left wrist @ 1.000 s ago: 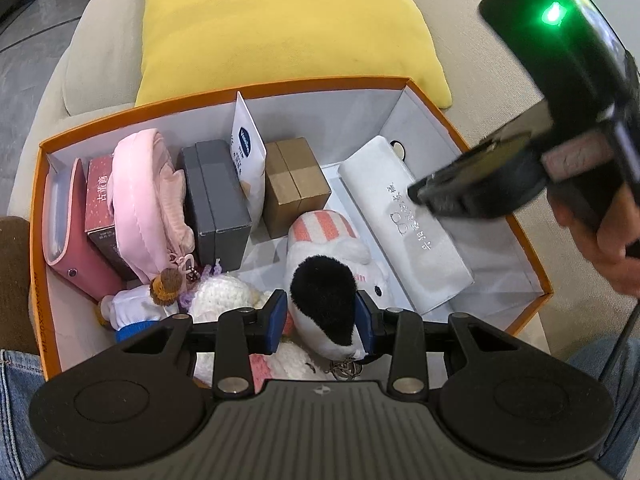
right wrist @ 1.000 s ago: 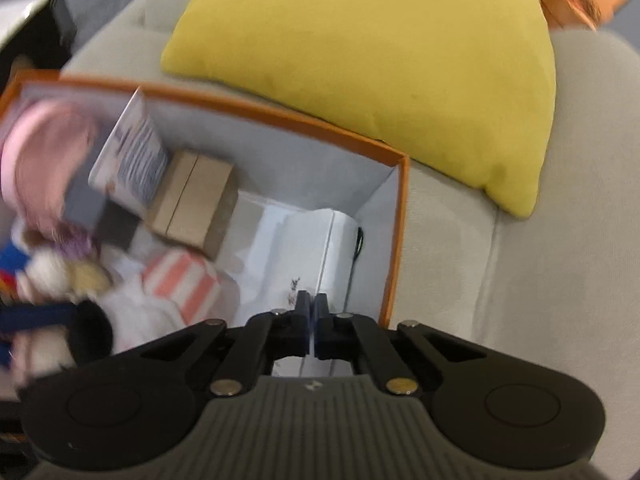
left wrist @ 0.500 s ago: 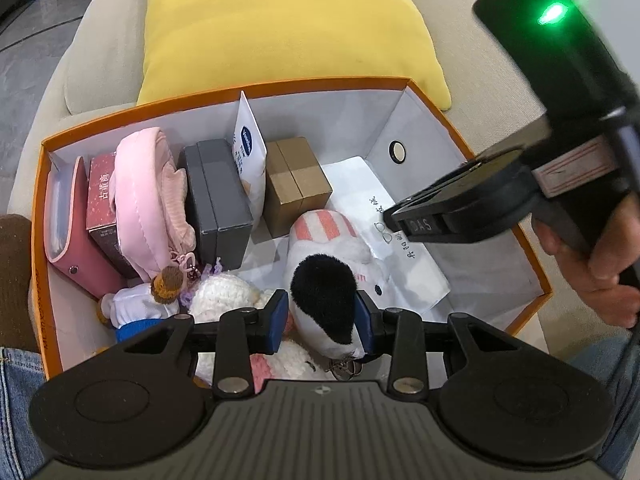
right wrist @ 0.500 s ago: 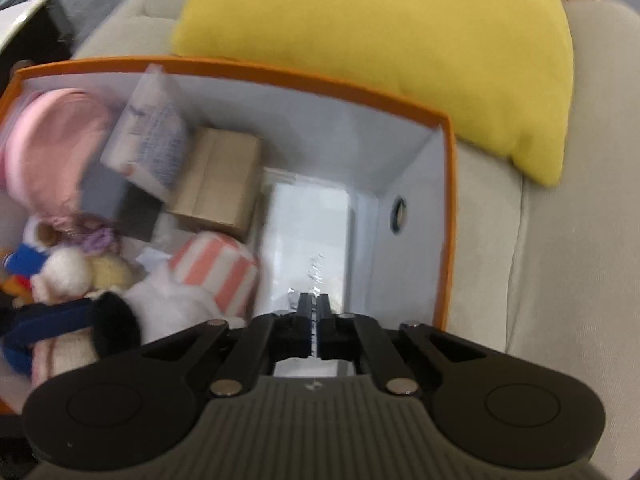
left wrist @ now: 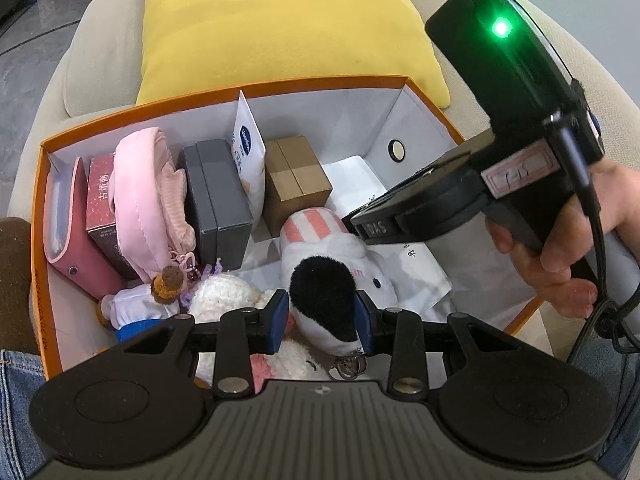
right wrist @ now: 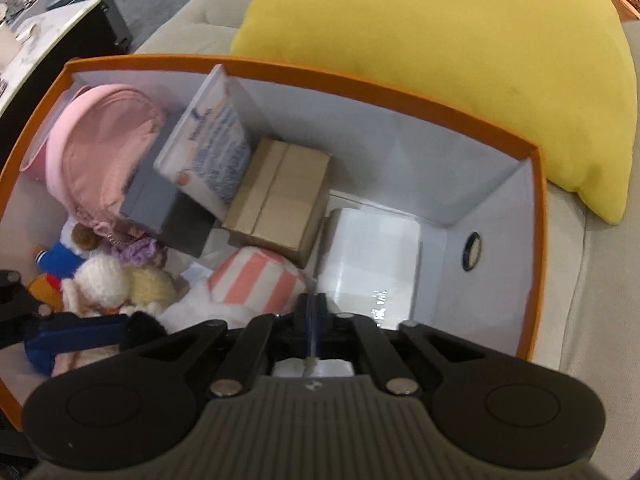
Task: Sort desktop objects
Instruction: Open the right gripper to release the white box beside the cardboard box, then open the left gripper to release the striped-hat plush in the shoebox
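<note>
Since our right hand-held gripper (right wrist: 314, 312), pinching the white pouch (right wrist: 372, 256), has lowered it flat into the orange box (right wrist: 538, 240), release follows, while our left hand-held gripper (left wrist: 322, 316) clamps the plush toy (left wrist: 332, 280).

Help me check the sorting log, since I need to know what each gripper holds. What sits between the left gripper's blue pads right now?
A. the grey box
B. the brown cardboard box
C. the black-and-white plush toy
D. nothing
C: in the left wrist view the left gripper has its blue pads on either side of the black-and-white plush toy, inside the orange box.
</note>
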`<state>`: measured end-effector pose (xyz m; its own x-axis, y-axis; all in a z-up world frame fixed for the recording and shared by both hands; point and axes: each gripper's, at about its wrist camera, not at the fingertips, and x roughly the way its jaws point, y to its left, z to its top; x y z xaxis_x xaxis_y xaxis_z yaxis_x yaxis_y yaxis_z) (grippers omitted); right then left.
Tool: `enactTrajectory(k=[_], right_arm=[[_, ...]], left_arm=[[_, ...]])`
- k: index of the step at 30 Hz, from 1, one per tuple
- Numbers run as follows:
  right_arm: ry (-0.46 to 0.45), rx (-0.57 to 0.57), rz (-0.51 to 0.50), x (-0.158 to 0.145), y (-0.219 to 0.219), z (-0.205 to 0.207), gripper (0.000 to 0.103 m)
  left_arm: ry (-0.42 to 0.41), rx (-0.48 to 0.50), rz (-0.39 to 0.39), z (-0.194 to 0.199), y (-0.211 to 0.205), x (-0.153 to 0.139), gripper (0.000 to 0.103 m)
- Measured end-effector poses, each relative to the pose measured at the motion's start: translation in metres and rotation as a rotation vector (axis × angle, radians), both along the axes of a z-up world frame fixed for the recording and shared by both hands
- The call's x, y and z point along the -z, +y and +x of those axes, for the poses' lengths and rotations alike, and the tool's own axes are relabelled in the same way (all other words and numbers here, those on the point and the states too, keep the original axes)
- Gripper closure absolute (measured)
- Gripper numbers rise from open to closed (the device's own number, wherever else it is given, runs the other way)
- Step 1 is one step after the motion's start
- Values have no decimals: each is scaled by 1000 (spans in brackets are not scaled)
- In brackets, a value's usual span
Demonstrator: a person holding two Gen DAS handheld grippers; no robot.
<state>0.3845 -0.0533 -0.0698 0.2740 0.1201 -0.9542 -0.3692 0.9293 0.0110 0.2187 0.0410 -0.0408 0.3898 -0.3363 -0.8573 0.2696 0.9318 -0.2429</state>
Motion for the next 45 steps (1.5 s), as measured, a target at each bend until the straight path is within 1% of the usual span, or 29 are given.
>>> enactTrajectory(k=[1,2,3,4,5,6,7,10,11,14,16,17,19,22,25,27,30,31,32,34,36,39,40,41,42,45], right_arm=[[-2,11,-7,0,-1,1,103],[-21,22,-40,0,0,2,103],[-44,15,-76,0,2,1,103],[-54,0,-89,0,3,-1,101],[-36,-5,-49,-2,1,-1,100],[-7,-5,15,-1,-3,0,101],[-2,-11,25,2,-4,0,100],[-58,-73,-58,3,5,-6,90],[-76,-81,-96,5,7,-6,83],[-90,-96,-136,5,13,-7,84],[-92,-94,-163,4,13,-11,90],[-92,-90,-161,3,11,-10,90],[-95,-81,-130,-2,6,-12,89],[-106,-57,-105,-16,-2,-19,85],[-123,-51,-103,-33,-4,-33,79],[-142,-57,-88,-47,-9,-47,72],[-188,-59,-48,-67,-10,-71,67],[-203,-60,-25,-73,-13,-79,64],[-221,-59,-1,-82,-15,-88,58],[-257,-53,43,-92,-18,-104,55],[-303,-45,82,-104,-21,-123,50],[-379,-8,87,-94,-25,-141,48],[-400,3,95,-92,-26,-148,46],[-417,14,116,-88,-28,-154,40],[-424,29,139,-85,-30,-159,35],[-413,70,179,-74,-33,-166,32]], left_arm=[[-1,0,2,0,0,0,62],[-3,0,4,0,-1,0,62],[-4,0,5,-1,-1,0,62],[-6,0,7,-1,-1,0,62],[-8,1,9,-2,-1,0,62],[-9,3,11,-3,-2,0,62],[-10,4,13,-3,-2,0,62],[-11,4,18,-2,-4,0,62],[-12,3,18,-2,-4,0,62],[-12,1,17,-2,-4,1,62],[-14,-1,19,-2,-4,1,62],[-18,0,25,-3,-6,0,62],[-25,1,39,-4,-6,1,62],[-34,-3,57,-7,-9,-7,62],[-64,-14,51,-17,-9,-24,62],[-92,-22,52,-29,-9,-38,62],[-140,-53,61,-44,-10,-60,61],[-157,-68,65,-50,-8,-66,58],[-178,-87,69,-57,-6,-73,54],[-219,-121,75,-66,-2,-82,53],[-266,-165,80,-80,1,-86,49],[-334,-237,94,-101,7,-89,40],[-351,-259,103,-107,9,-90,36],[-362,-276,115,-112,8,-85,33],[-367,-287,128,-116,9,-83,32],[-355,-315,174,-118,6,-70,29]])
